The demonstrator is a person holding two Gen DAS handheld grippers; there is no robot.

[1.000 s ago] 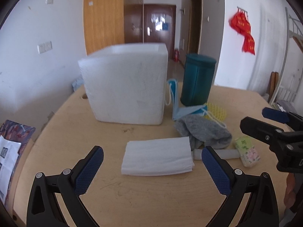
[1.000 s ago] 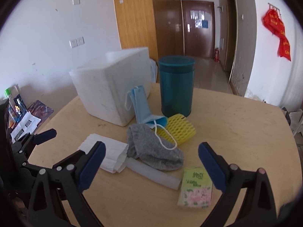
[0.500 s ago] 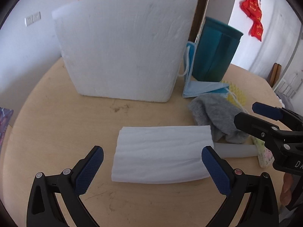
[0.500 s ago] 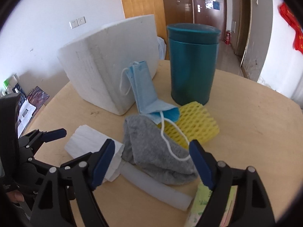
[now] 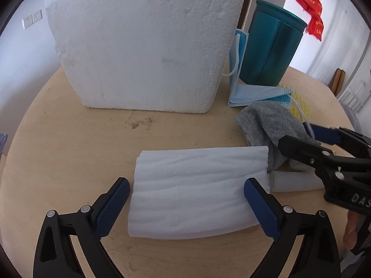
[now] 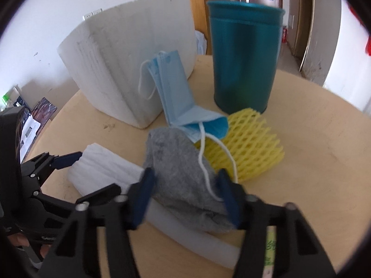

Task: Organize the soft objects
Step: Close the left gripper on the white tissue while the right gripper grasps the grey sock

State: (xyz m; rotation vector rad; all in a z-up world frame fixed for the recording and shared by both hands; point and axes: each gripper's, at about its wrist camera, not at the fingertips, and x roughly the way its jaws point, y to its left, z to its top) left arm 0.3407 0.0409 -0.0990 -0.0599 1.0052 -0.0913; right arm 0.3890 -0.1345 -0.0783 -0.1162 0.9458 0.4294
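Note:
A folded white foam sheet [image 5: 197, 190] lies flat on the round wooden table [image 5: 69, 143]. My left gripper [image 5: 185, 199] is open, its fingers on either side of the sheet's near half. A grey sock [image 6: 183, 176] lies to the right, on a white foam tube [image 6: 194, 238]. My right gripper [image 6: 185, 194] is open, its fingers straddling the sock close to both sides; it also shows in the left wrist view [image 5: 301, 139]. A blue face mask [image 6: 178, 102] leans on the white foam box [image 6: 125, 67] and drapes onto the sock.
A yellow foam net [image 6: 250, 148] lies behind the sock. A teal cylinder [image 6: 243, 55] stands behind it. A tissue pack [image 6: 270, 252] shows under my right finger. The foam box fills the far side in the left wrist view [image 5: 143, 44].
Both grippers moved forward and down. The left one now straddles the white foam sheet. The right one narrowed and now straddles the grey sock.

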